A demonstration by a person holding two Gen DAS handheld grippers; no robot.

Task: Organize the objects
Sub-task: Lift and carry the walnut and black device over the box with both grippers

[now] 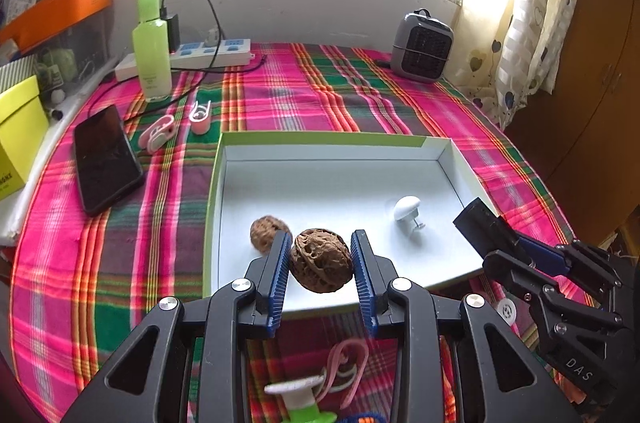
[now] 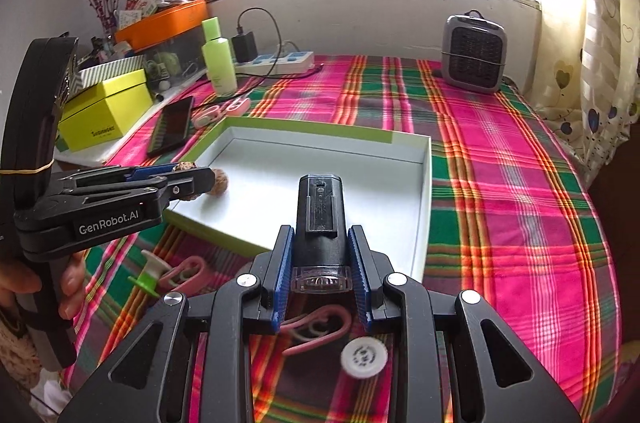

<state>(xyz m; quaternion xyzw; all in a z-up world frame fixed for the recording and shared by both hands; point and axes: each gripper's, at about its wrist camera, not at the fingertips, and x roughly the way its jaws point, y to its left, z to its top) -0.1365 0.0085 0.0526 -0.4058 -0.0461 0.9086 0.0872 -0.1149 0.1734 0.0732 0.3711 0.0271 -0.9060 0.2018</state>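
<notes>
My left gripper (image 1: 321, 255) is shut on a brown walnut (image 1: 321, 260) and holds it over the near part of a shallow white box with a green rim (image 1: 320, 139). A second walnut (image 1: 264, 233) and a white plug-like piece (image 1: 407, 211) lie in the box. My right gripper (image 2: 320, 255) is shut on a black flashlight-like device (image 2: 320, 219), its clear lens end toward the camera, over the box's near right edge (image 2: 425, 223). The right gripper shows in the left wrist view (image 1: 516, 247), and the left one in the right wrist view (image 2: 176, 179).
On the plaid cloth near me lie pink clips (image 2: 320, 327), a white round cap (image 2: 363, 357) and a green-and-white spool (image 2: 150, 273). Farther back are a phone (image 1: 105, 159), pink cases (image 1: 158, 131), a green bottle (image 1: 152, 43), a power strip (image 1: 212, 53), a small heater (image 1: 422, 47) and a yellow box (image 2: 106, 111).
</notes>
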